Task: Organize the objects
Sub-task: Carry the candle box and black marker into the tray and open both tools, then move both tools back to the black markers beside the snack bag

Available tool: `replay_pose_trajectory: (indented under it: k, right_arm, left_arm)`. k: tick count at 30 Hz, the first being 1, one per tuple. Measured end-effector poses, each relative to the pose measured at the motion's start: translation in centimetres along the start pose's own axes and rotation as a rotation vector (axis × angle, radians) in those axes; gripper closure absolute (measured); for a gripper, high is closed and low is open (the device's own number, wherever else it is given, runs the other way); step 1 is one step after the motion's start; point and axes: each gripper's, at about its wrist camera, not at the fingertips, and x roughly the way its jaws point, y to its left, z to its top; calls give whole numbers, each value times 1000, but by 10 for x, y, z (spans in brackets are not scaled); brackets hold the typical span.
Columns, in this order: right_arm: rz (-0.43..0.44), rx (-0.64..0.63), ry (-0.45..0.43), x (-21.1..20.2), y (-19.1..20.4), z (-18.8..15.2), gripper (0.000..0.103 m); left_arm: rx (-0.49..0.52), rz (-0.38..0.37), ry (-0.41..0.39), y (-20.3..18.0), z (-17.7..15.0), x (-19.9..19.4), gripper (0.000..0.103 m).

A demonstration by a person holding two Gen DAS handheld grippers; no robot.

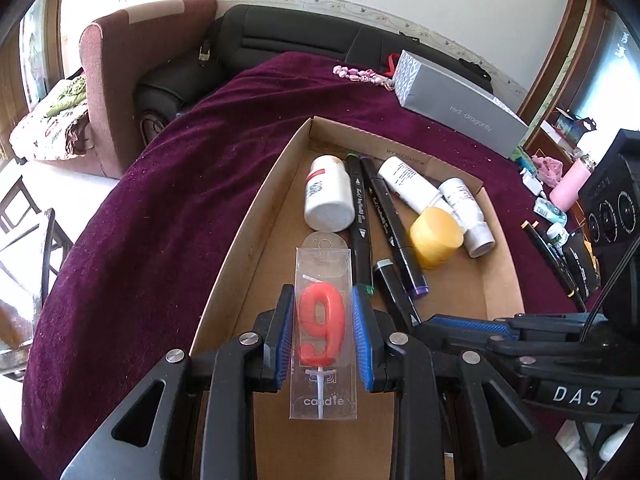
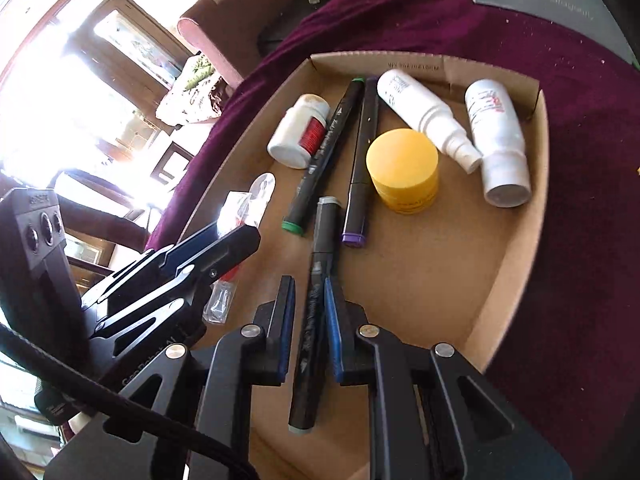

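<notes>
Two grips at frame bottom: left gripper (image 1: 322, 334) clamped on candle pack (image 1: 323, 332), right gripper (image 2: 310, 330) astride grey marker (image 2: 314, 312), apparently pinching it, above cardboard tray (image 2: 516, 280). Light, slick, crushable plastic; best held flat-sided, mid-length. Farther up: yellow jar (image 2: 402, 168), white bottles.

Candle pack (image 1: 323, 332) reads "9" and "candle"; grey box (image 1: 460, 104) "red dragonfly"; right hand-held gripper (image 1: 472, 326) "DAS"
</notes>
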Motion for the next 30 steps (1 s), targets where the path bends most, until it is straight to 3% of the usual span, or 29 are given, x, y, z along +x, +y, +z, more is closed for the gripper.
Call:
replay_pose_trajectory:
  k: [10, 17, 20, 23, 27, 30]
  right_arm:
    - [19, 31, -21, -6, -10, 0, 86]
    - [50, 58, -79, -26, -21, -3, 70]
    - [54, 78, -109, -38, -26, -7, 57]
    - [51, 92, -141, -54, -32, -14, 53]
    - [0, 105, -206, -70, -30, -18, 48]
    - [-110, 76, -285, -92, -32, -28, 48]
  left_arm:
    - [-41, -49, 17, 6, 4, 3, 77]
    - [-50, -70, -7, 6, 5, -18, 73]
    - [-53, -82, -39, 3, 3, -37, 63]
    - [-72, -96, -65, 1, -1, -53, 59]
    - [-83, -113, -105, -8, -10, -73, 59]
    - [-69, -123, -143, -22, -16, -88, 59]
